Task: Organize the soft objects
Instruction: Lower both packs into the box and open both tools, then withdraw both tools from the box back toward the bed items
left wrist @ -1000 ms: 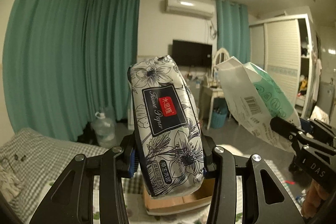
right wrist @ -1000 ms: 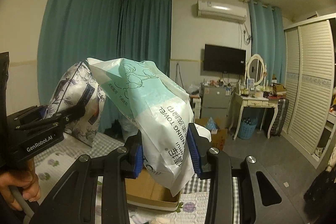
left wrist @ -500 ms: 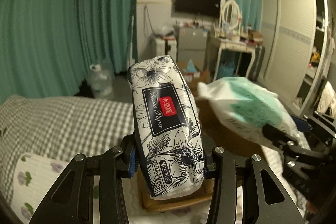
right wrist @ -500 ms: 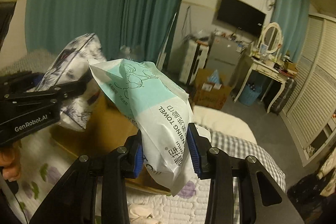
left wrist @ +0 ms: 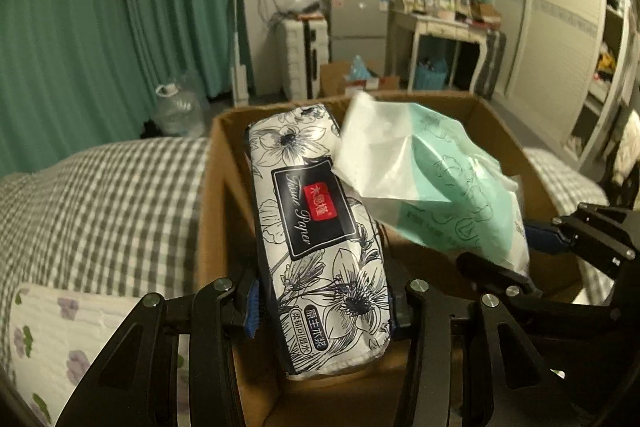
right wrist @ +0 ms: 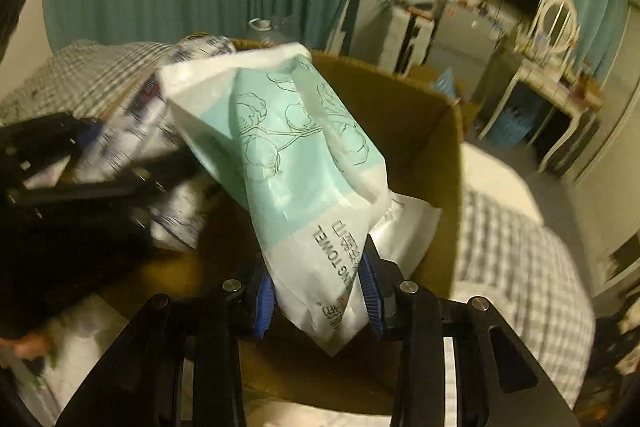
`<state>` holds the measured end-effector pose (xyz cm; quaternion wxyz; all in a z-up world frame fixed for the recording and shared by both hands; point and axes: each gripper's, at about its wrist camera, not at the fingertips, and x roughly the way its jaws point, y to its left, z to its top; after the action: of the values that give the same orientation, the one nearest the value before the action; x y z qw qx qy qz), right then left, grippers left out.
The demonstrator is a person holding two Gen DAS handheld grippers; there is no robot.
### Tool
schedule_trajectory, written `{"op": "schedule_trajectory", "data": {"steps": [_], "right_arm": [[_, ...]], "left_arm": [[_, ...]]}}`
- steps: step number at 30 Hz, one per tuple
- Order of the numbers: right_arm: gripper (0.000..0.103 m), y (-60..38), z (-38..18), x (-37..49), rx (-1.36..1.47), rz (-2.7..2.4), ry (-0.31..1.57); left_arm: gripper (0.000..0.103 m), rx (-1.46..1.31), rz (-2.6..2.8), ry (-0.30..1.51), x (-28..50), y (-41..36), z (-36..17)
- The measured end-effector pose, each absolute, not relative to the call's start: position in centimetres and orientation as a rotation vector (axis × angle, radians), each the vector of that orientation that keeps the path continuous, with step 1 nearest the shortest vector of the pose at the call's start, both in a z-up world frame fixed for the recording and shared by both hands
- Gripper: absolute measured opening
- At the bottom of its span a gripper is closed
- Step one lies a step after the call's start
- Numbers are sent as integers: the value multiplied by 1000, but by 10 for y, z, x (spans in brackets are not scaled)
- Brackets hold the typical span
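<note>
item 1: black-and-white floral plastic pack of tissue paper point(left wrist: 320, 239), soft, oblong. location: between the blue pads of the left gripper point(left wrist: 322, 311), over the open brown cardboard box point(left wrist: 208, 195) that sits on the grey checked bedcover point(left wrist: 100, 195). grip: pads pressing its lower sides, jaws easing apart at this moment, pack not yet freed.

item 2: mint-green and white plastic bag of cleansing towels point(right wrist: 296, 163), slack and crumpled. location: clamped at its lower end in the right gripper point(right wrist: 316, 291), upper part leaning over the box mouth and touching item 1.

step in hand: lowering both packs into the box.

next move, by judgement: sink each pack to the box floor, side by side, then spread the jaws fully and lift clear. the bag's loose top may snag on the tissue pack.
</note>
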<state>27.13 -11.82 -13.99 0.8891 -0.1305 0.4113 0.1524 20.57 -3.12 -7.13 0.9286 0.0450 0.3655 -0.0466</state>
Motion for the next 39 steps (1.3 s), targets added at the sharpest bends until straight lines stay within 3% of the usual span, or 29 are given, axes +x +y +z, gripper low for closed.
{"op": "schedule_trajectory", "data": {"steps": [4,6,7,12,19,22,26,29,32,39], "right_arm": [[39,-120,-143,271,-275,297,851],[48,-120,-141,268,-275,290,836],[55,-121,-139,266,-274,286,824],[66,-119,-121,250,-253,291,783],[69,-124,-85,225,-238,260,681],[80,-128,-62,211,-226,246,613],[83,-141,-27,185,-195,211,539],[91,-152,-2,160,-159,195,478],[94,-160,22,135,-132,188,429],[99,-158,62,70,-143,185,314]], "left_arm": [[48,111,-91,749,202,-36,-74],[51,96,-91,751,202,-33,-73],[55,92,-81,745,203,-30,-71],[75,73,-67,715,206,-22,-62],[78,91,-25,630,185,-15,-33],[79,78,-22,585,171,-9,-15],[84,48,-17,538,148,-1,15],[86,18,-18,506,128,3,36],[103,5,-17,456,105,7,54],[103,-24,4,360,54,14,90]]}}
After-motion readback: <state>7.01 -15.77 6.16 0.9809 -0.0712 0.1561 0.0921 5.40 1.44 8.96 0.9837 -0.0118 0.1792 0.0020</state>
